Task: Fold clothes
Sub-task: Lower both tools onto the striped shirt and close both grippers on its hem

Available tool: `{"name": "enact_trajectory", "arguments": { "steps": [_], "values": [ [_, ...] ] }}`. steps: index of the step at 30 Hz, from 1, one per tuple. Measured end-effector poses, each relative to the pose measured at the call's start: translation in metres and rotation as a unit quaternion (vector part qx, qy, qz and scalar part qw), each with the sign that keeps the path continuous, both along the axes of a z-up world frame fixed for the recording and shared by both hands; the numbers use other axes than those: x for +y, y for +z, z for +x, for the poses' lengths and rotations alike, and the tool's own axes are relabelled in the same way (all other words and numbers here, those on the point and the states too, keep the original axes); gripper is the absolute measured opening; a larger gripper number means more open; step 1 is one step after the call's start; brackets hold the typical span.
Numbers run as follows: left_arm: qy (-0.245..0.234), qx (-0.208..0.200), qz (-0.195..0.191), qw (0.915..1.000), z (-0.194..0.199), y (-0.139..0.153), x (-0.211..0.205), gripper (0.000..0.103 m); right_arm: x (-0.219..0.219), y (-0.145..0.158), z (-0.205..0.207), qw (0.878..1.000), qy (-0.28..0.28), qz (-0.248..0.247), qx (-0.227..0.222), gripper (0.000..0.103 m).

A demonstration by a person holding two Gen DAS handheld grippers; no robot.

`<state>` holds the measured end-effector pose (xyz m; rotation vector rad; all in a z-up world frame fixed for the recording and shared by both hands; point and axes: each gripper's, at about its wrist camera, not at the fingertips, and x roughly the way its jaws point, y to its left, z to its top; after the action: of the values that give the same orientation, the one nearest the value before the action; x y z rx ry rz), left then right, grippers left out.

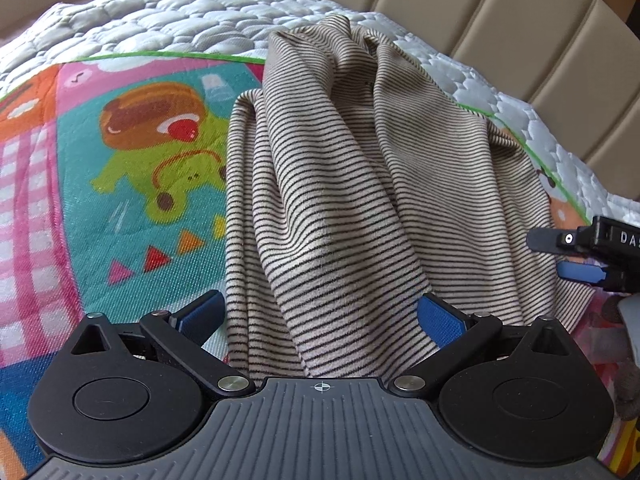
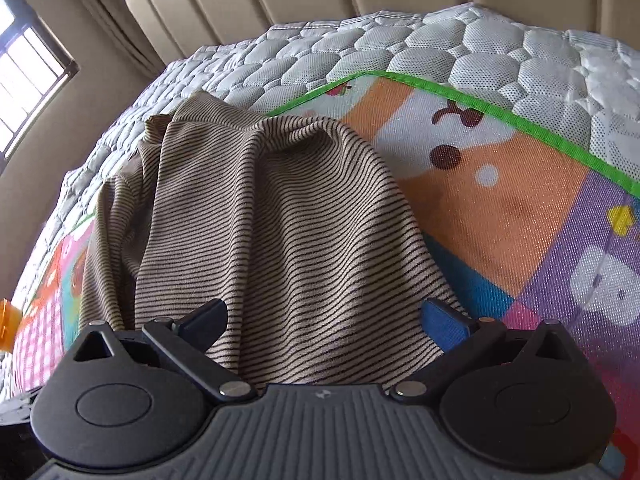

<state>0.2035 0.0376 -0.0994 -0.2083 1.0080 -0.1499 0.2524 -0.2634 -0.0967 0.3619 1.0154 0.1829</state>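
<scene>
With both hand-held grippers, left (image 1: 320,316) and right (image 2: 324,318), spread wide over the striped garment (image 1: 360,184) on the bed, I'm ready to pinch its near edge.

Left gripper (image 1: 320,312): black linkages, blue pads, grey ribbed base, silver screws.

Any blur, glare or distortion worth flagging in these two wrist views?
Left wrist: sharp, evenly lit; fisheye bows the headboard and mat.
Right wrist: the window is blown out; the striped garment stays crisp, shadowed on its left folds.

Quilted mattress (image 2: 460,36) — cartoon mat (image 1: 120,184), striped garment (image 1: 340,184)
</scene>
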Motion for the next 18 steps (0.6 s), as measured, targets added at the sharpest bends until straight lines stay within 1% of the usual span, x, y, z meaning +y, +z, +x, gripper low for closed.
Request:
{"name": "enact_trajectory", "arguments": {
  "steps": [3, 5, 9, 12, 13, 14, 16, 18],
  "values": [
    [-0.008, 0.006, 0.009, 0.9999, 0.0, 0.001, -0.002, 0.103, 0.004, 0.001, -0.001, 1.0, 0.024, -0.016, 0.002, 0.103],
    [-0.01, 0.006, 0.007, 0.9999, 0.0, 0.001, -0.002, 0.103, 0.009, 0.001, -0.002, 0.999, 0.04, -0.031, 0.0, 0.103],
    [0.011, 0.003, -0.026, 0.9996, 0.0, 0.003, 0.006, 0.103, 0.017, 0.004, -0.004, 0.996, 0.068, -0.057, -0.004, 0.103],
    [0.023, -0.002, -0.055, 0.9982, -0.002, 0.005, 0.012, 0.103, 0.007, 0.016, -0.006, 0.997, 0.058, -0.035, -0.027, 0.103],
    [0.025, -0.004, -0.057, 0.9981, -0.003, 0.006, 0.012, 0.098, 0.002, 0.021, -0.007, 0.998, 0.049, -0.025, -0.038, 0.103],
    [0.026, -0.006, -0.054, 0.9982, -0.004, 0.006, 0.012, 0.09, -0.001, 0.024, -0.006, 0.998, 0.042, -0.027, -0.046, 0.103],
    [0.024, -0.007, -0.045, 0.9987, -0.006, 0.007, 0.012, 0.084, -0.008, 0.03, -0.005, 0.997, 0.029, -0.033, -0.062, 0.103],
    [0.022, -0.007, -0.036, 0.9991, -0.007, 0.007, 0.011, 0.081, -0.005, 0.025, -0.005, 0.996, 0.037, -0.053, -0.067, 0.103]
  ]
}}
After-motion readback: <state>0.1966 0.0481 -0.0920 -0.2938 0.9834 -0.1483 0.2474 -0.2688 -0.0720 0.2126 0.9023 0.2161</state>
